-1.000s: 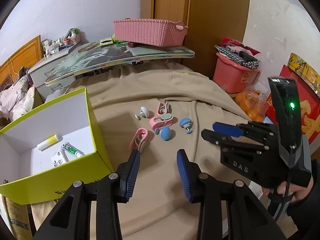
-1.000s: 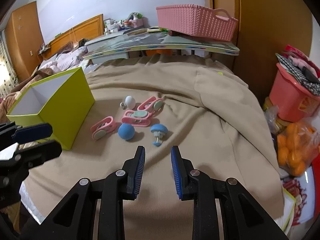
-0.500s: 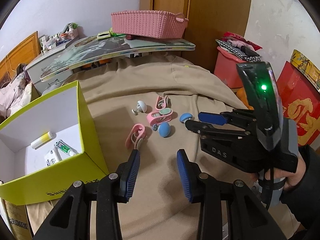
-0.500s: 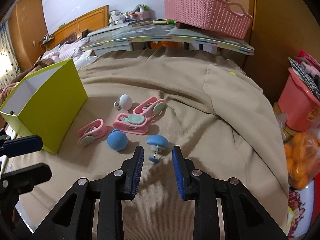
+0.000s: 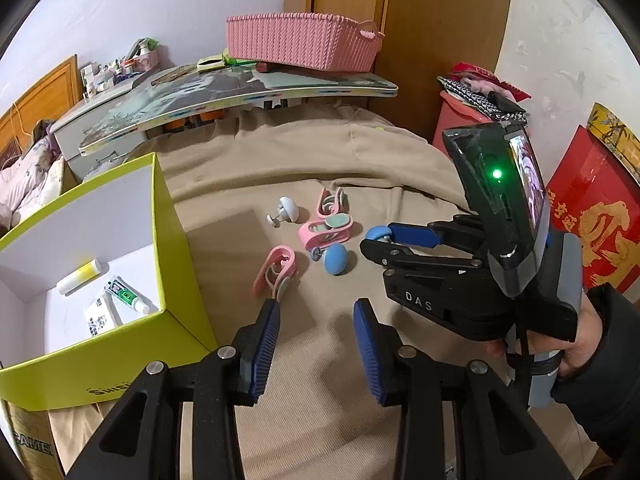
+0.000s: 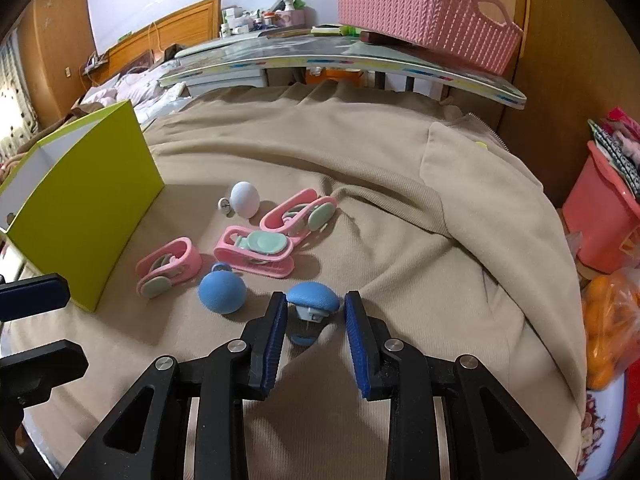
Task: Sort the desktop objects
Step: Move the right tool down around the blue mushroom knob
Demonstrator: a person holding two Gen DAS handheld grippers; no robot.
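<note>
— Right gripper [image 6: 315, 332] sat spread wide, its blue pads on either side of a blue knob [image 6: 314, 301] on the tan cloth [image 6: 400, 208], not closed on it. White letters "DAS" showed on its body in the left view.

— And the left gripper [image 5: 316, 344]?

— Also spread, holding nothing, low over the cloth near a pink clip [image 5: 276, 270]. Beyond lay a second blue knob [image 5: 335, 259], two more clips [image 5: 324, 233] and a white knob [image 5: 287, 209].

— Any other writing?

— The yellow-green box [image 5: 168, 240] at left had partial lettering, unreadable. Inside lay a small tube [image 5: 126, 295] and a yellow stick [image 5: 78, 278].
</note>
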